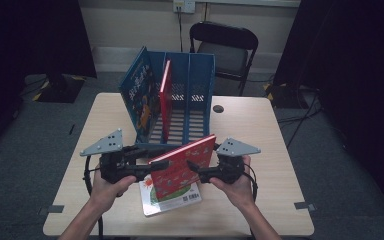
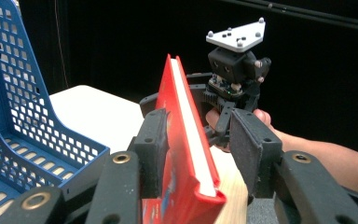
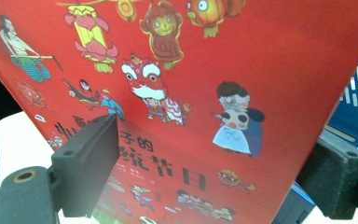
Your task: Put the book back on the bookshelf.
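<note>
A red picture book [image 1: 182, 162] stands tilted on edge above the table's front, between both grippers. My left gripper [image 1: 157, 162] is at its left end. In the left gripper view the book's page edge [image 2: 186, 116] runs between the jaws; one pad [image 2: 153, 149] lies against the red cover, and the other pad [image 2: 248, 149] stands apart from the pages. My right gripper [image 1: 195, 170] is at the book's right end. In its own view the jaws [image 3: 214, 168] stand wide, with the illustrated cover [image 3: 191, 70] slanting across between them.
A second book [image 1: 175, 200] lies flat on the table [image 1: 260, 130] under the held one. Behind stands a blue file rack [image 1: 200, 75] with a blue book [image 1: 137, 95] leaning at its left and a red book [image 1: 166, 95] upright inside. A black chair [image 1: 227, 50] stands beyond the table.
</note>
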The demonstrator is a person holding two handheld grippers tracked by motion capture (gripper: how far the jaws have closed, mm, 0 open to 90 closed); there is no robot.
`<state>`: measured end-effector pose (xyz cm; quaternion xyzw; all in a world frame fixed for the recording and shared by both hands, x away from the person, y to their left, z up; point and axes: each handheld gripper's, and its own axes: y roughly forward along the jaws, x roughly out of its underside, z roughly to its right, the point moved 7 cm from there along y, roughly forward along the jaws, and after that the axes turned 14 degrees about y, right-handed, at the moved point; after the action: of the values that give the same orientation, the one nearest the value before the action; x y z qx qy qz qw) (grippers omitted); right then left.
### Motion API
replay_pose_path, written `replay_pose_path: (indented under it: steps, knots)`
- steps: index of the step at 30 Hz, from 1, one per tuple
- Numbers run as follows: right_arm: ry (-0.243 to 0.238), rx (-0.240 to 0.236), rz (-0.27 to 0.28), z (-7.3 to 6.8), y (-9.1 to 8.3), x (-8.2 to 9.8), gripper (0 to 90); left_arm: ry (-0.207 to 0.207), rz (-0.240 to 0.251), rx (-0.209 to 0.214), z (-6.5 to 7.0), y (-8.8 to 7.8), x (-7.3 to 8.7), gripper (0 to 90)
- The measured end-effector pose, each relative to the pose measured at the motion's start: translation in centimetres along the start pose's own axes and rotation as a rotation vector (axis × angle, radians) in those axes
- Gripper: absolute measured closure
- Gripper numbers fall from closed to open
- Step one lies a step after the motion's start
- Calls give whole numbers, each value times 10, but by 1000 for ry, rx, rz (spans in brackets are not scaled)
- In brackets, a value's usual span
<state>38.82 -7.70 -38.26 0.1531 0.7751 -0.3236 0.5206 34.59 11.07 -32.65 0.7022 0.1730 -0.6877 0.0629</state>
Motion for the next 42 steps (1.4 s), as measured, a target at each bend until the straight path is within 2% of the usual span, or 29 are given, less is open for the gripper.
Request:
replay_pose_path:
  steps: [4, 5, 7, 10, 12, 16, 20, 21, 25, 27, 31, 34, 40, 42]
  knots:
    - [2, -5, 0, -1, -2, 1, 138, -16, 19, -29, -6, -7, -4, 502]
    - [1, -4, -1, -1, -3, 1, 138, -26, 28, -47, -9, -10, -5, 495]
    - [1, -3, 0, -1, -3, 1, 138, -41, 47, -91, -14, -14, -7, 422]
    - [0, 0, -1, -1, -2, 2, 137, -46, 43, -128, -21, -19, -5, 409]
    - [-1, 2, -1, -1, -1, 2, 136, -50, 22, -165, -29, -21, 1, 409]
    - [4, -2, 0, 0, -1, 2, 135, -65, -74, -194, -41, -13, 26, 407]
    - [4, -7, -9, 1, 2, 2, 136, -88, -165, -155, -40, 8, 54, 388]
    - [11, -8, -14, 2, 3, 3, 128, -93, -172, -145, -39, 11, 58, 400]
    - [18, -15, -28, 4, 5, 5, 133, -99, -179, -144, -41, 12, 62, 393]
    - [17, -5, -45, 5, 6, 6, 133, -110, -175, -119, -40, 13, 65, 399]
    - [27, -23, -48, 8, 9, 8, 123, -125, -200, -96, -38, 17, 74, 404]
    - [35, -29, -47, 9, 11, 8, 118, -144, -202, -83, -38, 18, 76, 410]
    - [25, -33, -55, 7, 13, 7, 94, -126, -202, -62, -35, 19, 76, 437]
    - [21, -36, -55, 7, 13, 7, 94, -126, -208, -58, -34, 19, 76, 415]
